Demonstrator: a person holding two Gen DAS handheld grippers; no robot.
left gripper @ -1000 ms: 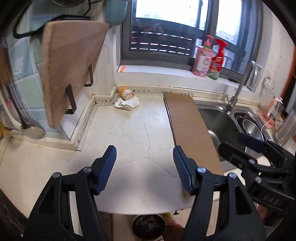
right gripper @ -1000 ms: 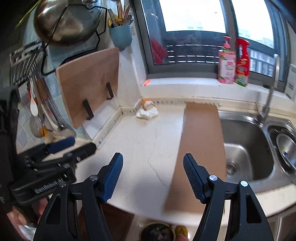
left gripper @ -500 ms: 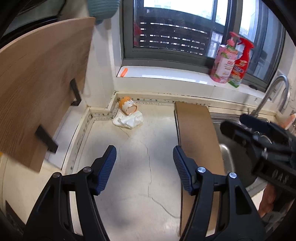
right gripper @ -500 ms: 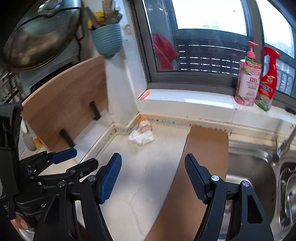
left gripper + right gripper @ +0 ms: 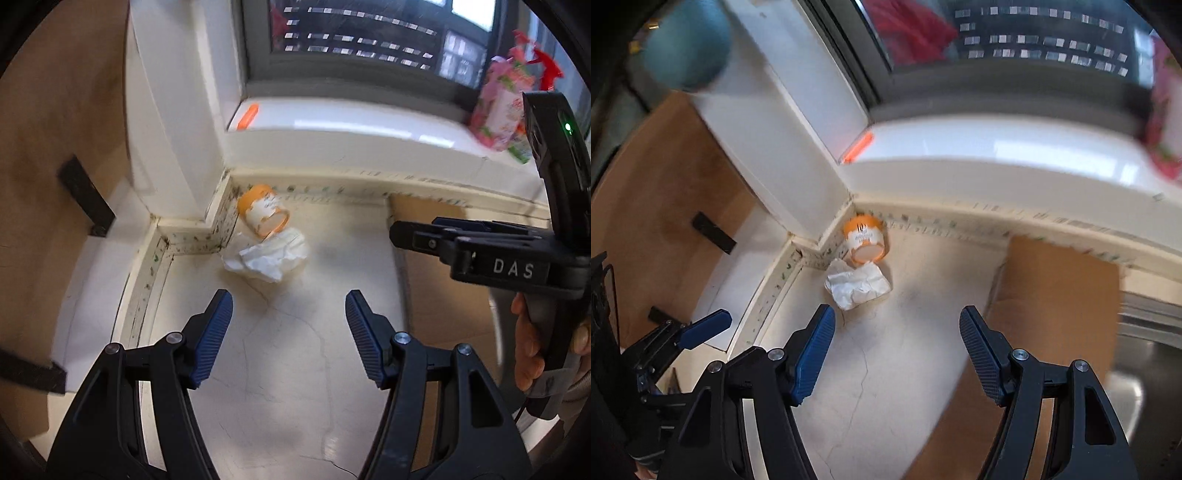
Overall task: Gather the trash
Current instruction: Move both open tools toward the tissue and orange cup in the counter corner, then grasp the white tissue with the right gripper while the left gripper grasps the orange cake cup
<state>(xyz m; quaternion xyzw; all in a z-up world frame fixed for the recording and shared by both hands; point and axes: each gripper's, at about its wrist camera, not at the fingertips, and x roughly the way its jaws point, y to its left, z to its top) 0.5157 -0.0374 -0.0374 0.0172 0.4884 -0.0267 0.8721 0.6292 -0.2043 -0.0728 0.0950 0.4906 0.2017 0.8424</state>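
An orange paper cup [image 5: 263,214] [image 5: 865,240] lies on its side in the back corner of the pale countertop [image 5: 295,369], its mouth facing me. A crumpled white tissue [image 5: 269,256] [image 5: 858,286] lies against its front. My left gripper [image 5: 288,297] is open just short of the tissue, nothing between its blue pads. My right gripper [image 5: 897,312] is open too, a little to the right of the tissue and short of it. The right gripper [image 5: 413,230] also shows side-on in the left wrist view, and the left gripper [image 5: 709,325] at the lower left of the right wrist view.
A wooden cutting board [image 5: 44,147] leans on the left wall. A brown board [image 5: 1052,295] lies on the counter to the right, beside the steel sink [image 5: 1145,387]. On the window sill are an orange item [image 5: 248,115] and a pink bottle [image 5: 498,107]. A hand [image 5: 524,354] holds the right gripper.
Both grippers have moved forward and down towards the back corner, so the cup and tissue now loom much larger and closer. Both pairs of jaws stayed open.
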